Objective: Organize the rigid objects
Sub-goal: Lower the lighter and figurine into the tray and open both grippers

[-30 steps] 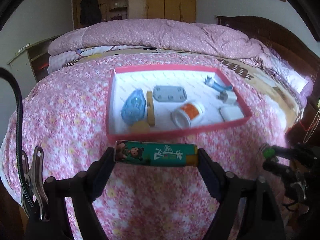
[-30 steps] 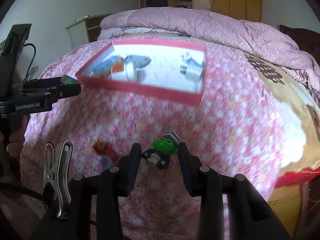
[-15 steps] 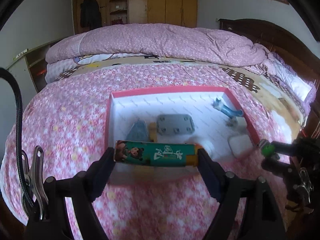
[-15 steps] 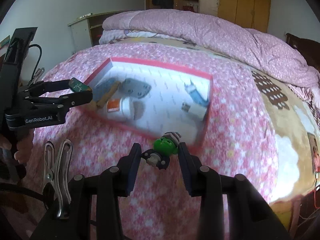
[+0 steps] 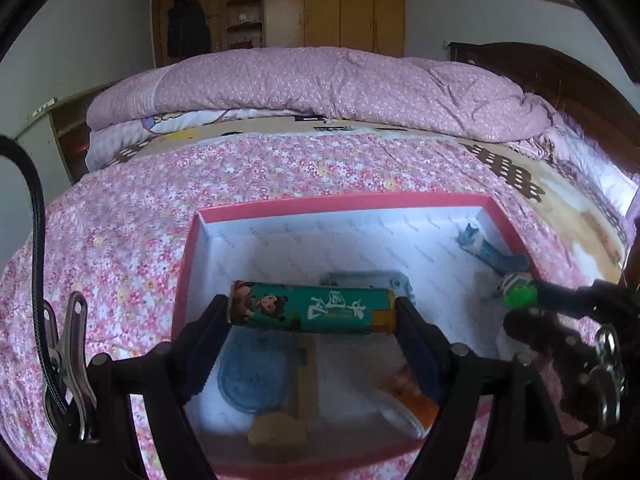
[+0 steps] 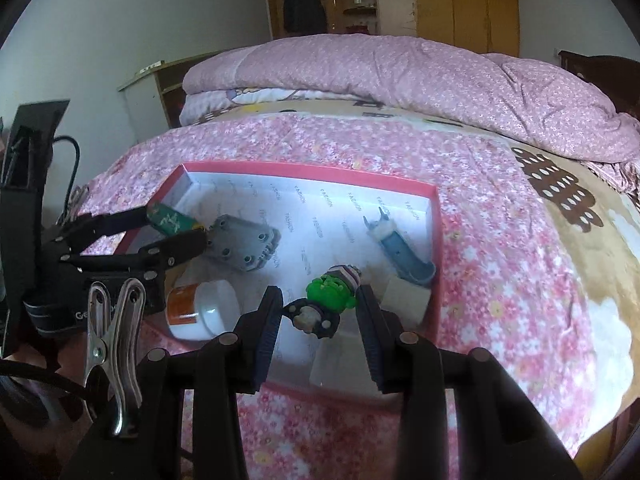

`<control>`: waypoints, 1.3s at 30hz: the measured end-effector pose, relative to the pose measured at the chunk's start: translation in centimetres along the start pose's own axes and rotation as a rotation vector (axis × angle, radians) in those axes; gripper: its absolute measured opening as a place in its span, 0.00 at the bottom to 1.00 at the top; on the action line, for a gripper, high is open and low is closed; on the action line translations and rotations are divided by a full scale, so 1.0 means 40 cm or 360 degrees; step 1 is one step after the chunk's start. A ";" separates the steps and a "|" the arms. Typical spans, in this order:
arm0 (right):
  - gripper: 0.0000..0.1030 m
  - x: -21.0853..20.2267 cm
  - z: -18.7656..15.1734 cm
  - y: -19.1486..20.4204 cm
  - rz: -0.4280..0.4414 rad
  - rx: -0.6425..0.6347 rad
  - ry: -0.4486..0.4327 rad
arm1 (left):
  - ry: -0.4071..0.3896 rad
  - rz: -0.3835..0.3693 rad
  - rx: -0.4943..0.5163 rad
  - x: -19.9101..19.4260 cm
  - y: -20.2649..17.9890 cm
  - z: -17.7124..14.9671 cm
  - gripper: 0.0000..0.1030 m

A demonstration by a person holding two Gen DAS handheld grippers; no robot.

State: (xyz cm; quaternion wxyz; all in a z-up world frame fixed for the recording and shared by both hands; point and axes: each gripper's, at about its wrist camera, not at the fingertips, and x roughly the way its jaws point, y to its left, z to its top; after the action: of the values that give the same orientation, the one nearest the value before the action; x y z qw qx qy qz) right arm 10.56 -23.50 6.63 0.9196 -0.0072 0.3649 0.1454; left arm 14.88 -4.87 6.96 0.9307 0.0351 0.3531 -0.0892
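We are holding both loads over the box (image 6: 434, 216) for dropping in: left tool (image 5: 312, 314) clamping the lighter (image 5: 312, 309) endwise, right tool (image 6: 318, 312) pinching the figure (image 6: 326, 300).

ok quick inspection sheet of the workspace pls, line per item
surface: pink flowered bedspread.
job's things: red box holds grey plate, white jar, blue tool, blue oval.
clutter: nothing seen.
grippers: left gripper grips green lighter over box; right gripper grips green toy figure over box.
cables: black cable at left.
surroundings: folded pink quilt, wooden wardrobe.
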 end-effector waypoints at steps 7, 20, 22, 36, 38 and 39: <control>0.38 0.034 0.003 -0.016 0.0051 0.0050 0.0007 | 0.0034 0.0009 -0.0044 0.028 0.006 0.003 0.82; 0.51 -0.002 -0.012 0.007 0.0042 0.0079 -0.0099 | 0.0026 0.0056 -0.0107 -0.024 0.018 -0.021 0.82; 0.53 -0.016 -0.016 0.009 0.0042 0.0093 -0.0128 | 0.0028 0.0046 -0.0118 -0.039 0.019 -0.030 0.82; 0.53 -0.090 -0.053 0.016 0.0101 0.0188 -0.0184 | 0.0014 0.0073 -0.0168 -0.146 0.025 -0.068 0.82; 0.53 -0.101 -0.061 0.022 0.0107 0.0187 -0.0182 | 0.0019 0.0089 -0.0159 -0.156 0.027 -0.077 0.82; 0.53 -0.104 -0.065 0.025 0.0105 0.0183 -0.0180 | 0.0022 0.0094 -0.0158 -0.162 0.027 -0.083 0.82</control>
State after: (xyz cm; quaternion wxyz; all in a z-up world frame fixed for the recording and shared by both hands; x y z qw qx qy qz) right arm 5.66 -23.96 7.62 0.9323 0.0657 0.3202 0.1546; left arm 8.17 -2.45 8.78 0.9310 0.0000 0.3624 -0.0439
